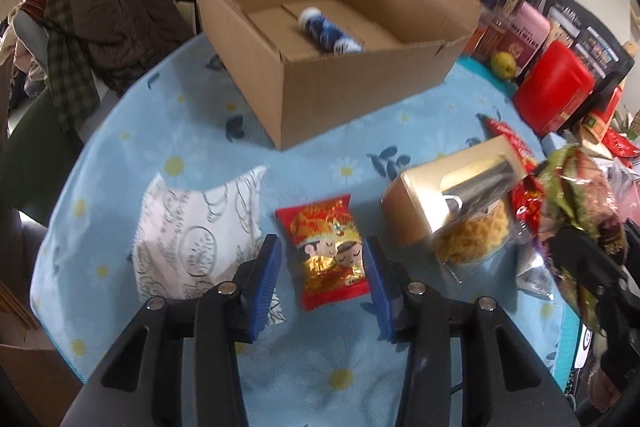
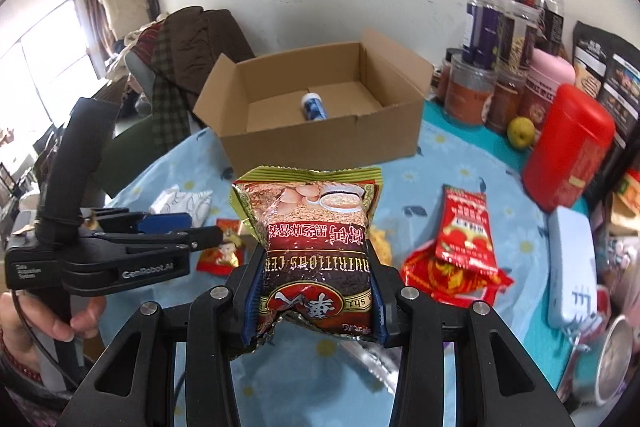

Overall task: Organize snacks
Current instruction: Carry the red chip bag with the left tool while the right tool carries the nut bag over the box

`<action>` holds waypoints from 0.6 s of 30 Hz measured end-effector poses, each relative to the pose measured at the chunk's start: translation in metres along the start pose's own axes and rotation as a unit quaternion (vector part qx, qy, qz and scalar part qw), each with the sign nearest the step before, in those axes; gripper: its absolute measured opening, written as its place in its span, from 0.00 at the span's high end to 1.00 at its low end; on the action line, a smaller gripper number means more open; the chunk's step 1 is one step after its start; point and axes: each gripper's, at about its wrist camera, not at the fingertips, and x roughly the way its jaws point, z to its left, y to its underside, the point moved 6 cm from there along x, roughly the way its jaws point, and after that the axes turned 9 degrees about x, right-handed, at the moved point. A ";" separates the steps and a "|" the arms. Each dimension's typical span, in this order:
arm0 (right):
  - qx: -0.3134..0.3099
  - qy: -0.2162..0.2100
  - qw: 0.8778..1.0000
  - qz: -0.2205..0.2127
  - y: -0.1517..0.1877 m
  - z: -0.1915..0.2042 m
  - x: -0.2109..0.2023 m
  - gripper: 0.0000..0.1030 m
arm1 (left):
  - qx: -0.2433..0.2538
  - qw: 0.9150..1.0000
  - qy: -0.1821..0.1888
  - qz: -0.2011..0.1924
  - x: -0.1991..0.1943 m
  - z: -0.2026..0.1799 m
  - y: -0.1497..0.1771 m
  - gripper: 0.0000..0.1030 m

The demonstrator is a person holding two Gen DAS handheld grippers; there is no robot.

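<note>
My left gripper is open, its blue pads on either side of a small red cartoon snack packet lying on the blue cloth. My right gripper is shut on a green and brown cereal bag, held above the table; the bag also shows in the left wrist view. An open cardboard box stands at the back with a blue and white tube inside. A white patterned pouch lies left of the packet. A beige boxed noodle snack lies right of it.
Red sauce packets lie on the cloth right of the bag. Jars, a red canister, a green fruit and a white power strip crowd the right side. A chair with dark clothes stands at the back left.
</note>
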 end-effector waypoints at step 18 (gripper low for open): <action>0.020 0.006 1.000 0.019 0.005 -0.017 0.017 0.59 | 0.031 0.999 -0.010 0.008 0.034 -0.015 0.001 0.62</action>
